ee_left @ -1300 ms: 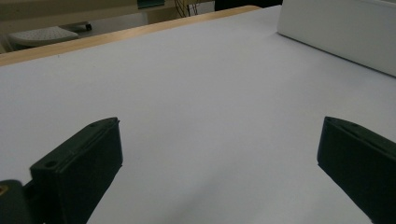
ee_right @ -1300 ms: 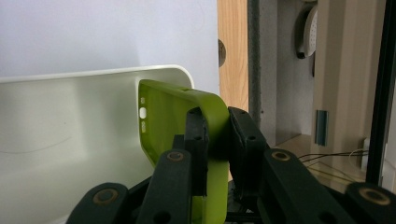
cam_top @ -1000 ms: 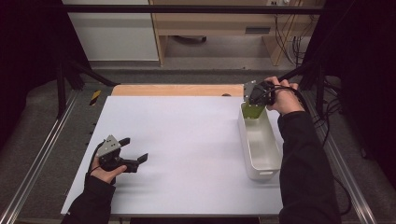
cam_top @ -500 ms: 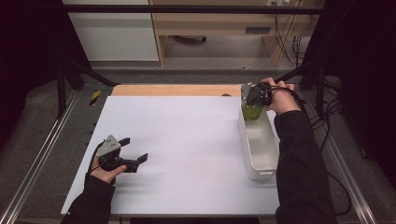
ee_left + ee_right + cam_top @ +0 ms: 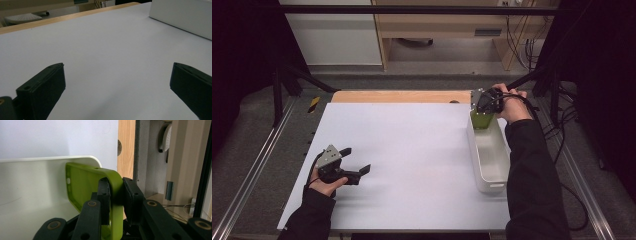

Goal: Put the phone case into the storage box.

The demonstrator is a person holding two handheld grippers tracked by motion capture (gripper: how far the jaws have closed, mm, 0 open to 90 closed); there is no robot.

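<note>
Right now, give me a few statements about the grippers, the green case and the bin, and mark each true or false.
1. The right gripper is clamped on the edge of a green phone case. True.
2. The case hangs over the far end of the white bin. True.
3. The left gripper is holding a second case. False: its jaws are apart with nothing between them, low over the white table.
4. The bin sits at the table's left side. False: it sits along the right side.
</note>
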